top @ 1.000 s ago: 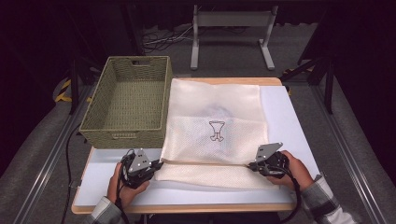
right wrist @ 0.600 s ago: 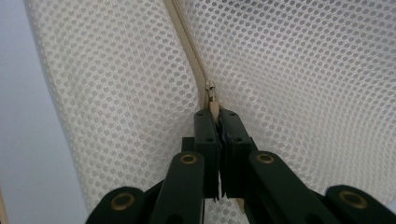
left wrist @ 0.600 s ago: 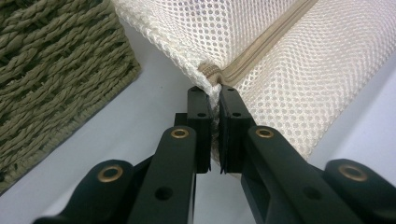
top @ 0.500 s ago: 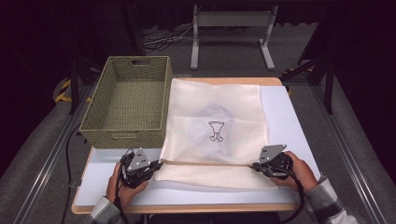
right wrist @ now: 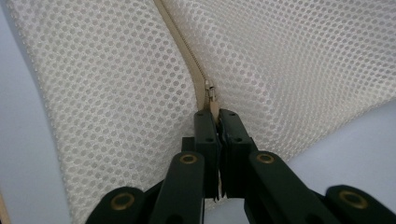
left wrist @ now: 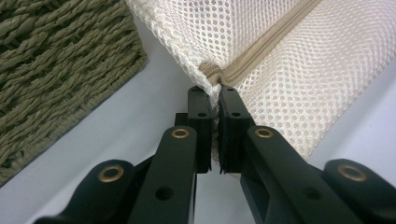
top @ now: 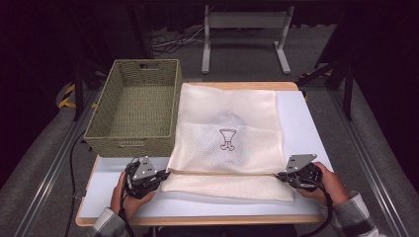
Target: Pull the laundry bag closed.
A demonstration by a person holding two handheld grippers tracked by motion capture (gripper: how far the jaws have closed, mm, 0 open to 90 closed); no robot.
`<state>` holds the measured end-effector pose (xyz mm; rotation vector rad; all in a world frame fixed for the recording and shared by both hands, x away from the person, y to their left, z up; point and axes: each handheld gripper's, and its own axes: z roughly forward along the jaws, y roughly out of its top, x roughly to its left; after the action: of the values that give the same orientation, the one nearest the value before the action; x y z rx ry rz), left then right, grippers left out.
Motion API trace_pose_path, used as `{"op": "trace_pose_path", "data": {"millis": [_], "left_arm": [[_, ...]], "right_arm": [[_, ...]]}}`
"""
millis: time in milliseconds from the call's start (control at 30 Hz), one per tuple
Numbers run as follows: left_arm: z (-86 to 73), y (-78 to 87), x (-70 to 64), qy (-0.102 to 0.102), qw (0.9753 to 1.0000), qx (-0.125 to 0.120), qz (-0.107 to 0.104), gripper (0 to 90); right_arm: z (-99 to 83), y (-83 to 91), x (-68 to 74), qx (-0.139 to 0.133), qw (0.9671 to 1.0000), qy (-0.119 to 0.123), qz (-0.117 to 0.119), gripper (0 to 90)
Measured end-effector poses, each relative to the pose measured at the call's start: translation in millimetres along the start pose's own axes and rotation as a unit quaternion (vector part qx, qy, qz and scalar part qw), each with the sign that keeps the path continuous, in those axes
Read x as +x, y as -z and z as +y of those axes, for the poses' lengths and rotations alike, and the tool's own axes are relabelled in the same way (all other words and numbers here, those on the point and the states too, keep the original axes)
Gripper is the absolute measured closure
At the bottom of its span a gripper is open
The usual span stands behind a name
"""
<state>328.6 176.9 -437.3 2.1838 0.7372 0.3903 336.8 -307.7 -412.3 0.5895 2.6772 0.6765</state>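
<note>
Your left tool (left wrist: 214,100) clamps the cream mesh zippered laundry bag's (top: 227,123) corner, your right tool (right wrist: 217,119) pinches its zipper pull (right wrist: 209,91); yank unevenly and the pull probably slips free.

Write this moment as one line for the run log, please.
left hand-held gripper: shut on mesh bag corner | right hand-held gripper: shut on zipper pull | basket: beside bag

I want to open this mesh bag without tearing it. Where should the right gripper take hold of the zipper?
On the metal zipper pull, coming from the bag's right end along the zipper line. The small tab juts out from the flat mesh laundry bag, and the right gripper is already closed on it there, while the left gripper pinches the opposite end.
</note>
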Motion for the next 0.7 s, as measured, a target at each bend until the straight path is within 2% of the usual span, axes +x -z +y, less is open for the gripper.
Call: {"op": "trace_pose_path", "data": {"millis": [200, 300, 533, 700], "left_arm": [[-2.1, -0.2, 0.1, -0.005, 1.0000, -0.002, -0.001, 85.9], [-2.1, -0.1, -0.3, -0.008, 1.0000, -0.001, -0.002, 85.9], [-2.9, -1.0, -3.0, -0.014, 0.9999, 0.002, -0.003, 85.9], [-3.1, -0.9, -2.7, -0.015, 0.9999, 0.002, -0.003, 85.9]], "right_arm": [[-8.7, 3.6, -3.0, -0.002, 0.9999, -0.012, -0.006, 87.4], [-9.6, 4.1, -3.4, -0.001, 0.9999, -0.011, -0.007, 87.4], [-10.8, 5.1, -5.3, 0.009, 0.9996, -0.008, -0.027, 87.4], [-10.7, 4.9, -4.9, 0.011, 0.9995, -0.005, -0.029, 87.4]]}}
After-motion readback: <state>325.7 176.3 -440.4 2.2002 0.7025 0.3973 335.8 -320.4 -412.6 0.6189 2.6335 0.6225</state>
